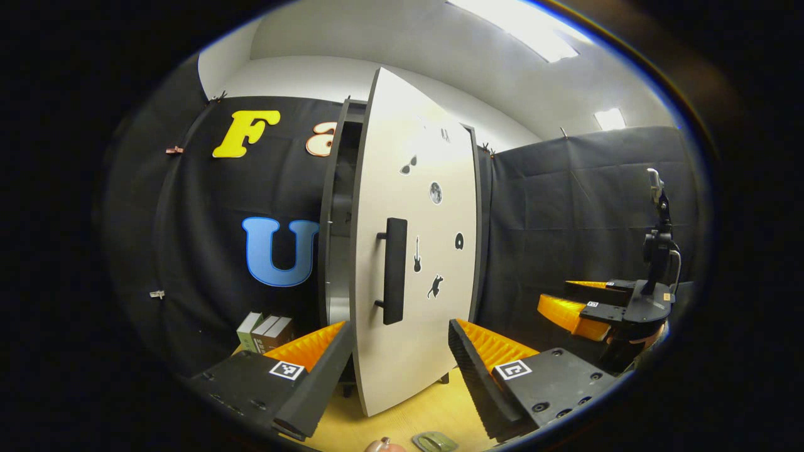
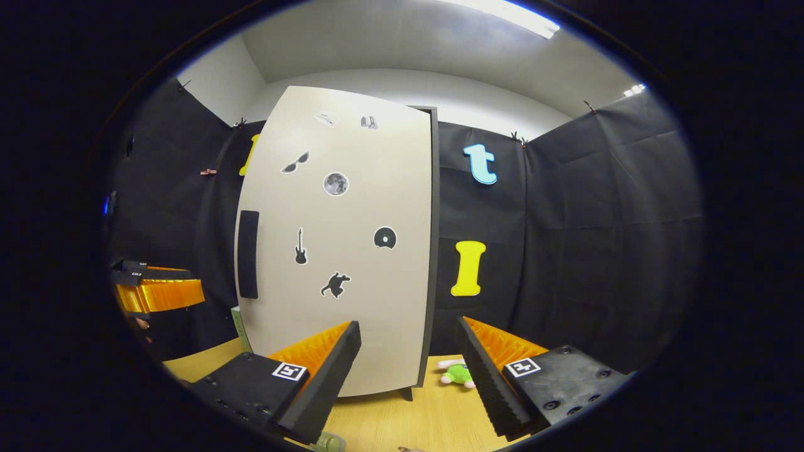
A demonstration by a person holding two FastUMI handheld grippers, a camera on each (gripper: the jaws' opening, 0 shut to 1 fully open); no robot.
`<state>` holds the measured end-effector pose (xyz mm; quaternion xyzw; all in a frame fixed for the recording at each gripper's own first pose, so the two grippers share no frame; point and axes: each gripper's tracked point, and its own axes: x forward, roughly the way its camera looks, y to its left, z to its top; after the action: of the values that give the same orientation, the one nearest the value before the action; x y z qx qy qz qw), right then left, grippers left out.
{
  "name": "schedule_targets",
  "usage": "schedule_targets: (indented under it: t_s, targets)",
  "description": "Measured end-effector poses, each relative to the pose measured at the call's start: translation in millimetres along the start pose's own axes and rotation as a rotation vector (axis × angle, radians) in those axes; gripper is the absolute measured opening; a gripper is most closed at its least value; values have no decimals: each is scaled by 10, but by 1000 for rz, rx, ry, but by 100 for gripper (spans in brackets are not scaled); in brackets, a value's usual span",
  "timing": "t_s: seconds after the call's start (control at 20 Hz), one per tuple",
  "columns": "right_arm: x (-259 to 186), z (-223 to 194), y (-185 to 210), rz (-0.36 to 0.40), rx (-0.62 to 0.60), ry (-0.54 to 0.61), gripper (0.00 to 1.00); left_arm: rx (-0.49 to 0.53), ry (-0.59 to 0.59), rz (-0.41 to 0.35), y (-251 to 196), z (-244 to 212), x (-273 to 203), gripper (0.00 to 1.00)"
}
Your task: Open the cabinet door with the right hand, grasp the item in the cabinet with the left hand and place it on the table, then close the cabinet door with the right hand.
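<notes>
The white cabinet door [image 1: 414, 251] with small black stickers stands partly open, hinged on its right side. Its black bar handle [image 1: 394, 270] faces me. Through the gap on the left I see the dim cabinet interior [image 1: 342, 207]; what is inside is hidden. My left gripper [image 1: 399, 355] is open in front of the door's lower part, holding nothing. My right gripper [image 2: 408, 358] is open too, a little short of the door [image 2: 339, 251], with the handle [image 2: 249, 254] off to its left. A small green plush toy [image 2: 457, 373] lies on the wooden table [image 2: 389, 420] by the cabinet's right foot.
Several books [image 1: 264, 331] stand left of the cabinet. The right gripper [image 1: 590, 307] shows in the left gripper view at far right, the left gripper [image 2: 157, 289] in the right gripper view at far left. A small greenish object [image 1: 433, 441] lies on the table [image 1: 402, 414] close to me.
</notes>
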<state>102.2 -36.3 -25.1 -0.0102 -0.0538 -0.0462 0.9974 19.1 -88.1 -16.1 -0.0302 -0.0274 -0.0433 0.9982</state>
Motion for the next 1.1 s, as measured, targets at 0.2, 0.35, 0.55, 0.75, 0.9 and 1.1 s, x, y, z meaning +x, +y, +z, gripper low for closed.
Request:
schedule_targets:
  t_s: [0.2,0.35,0.55,0.75,0.9,1.1]
  targets:
    - [-29,19,-6,8,13,1,97,-9,-4,9,12,17,-25,94]
    - [-65,62,-28,1,14,-8,97,7,-4,19,26,22,-48,97]
    - [-116,90,-27,0,0,-14,97,7,-7,21,-3,21,-57,94]
    - [-162,111,-12,8,-3,-12,97,15,-16,27,7,59,-64,94]
    - [-184,138,-12,11,-3,-14,97,21,-18,33,3,61,-60,94]
    - [-209,145,-5,21,0,-13,97,25,-21,39,-7,74,-55,94]
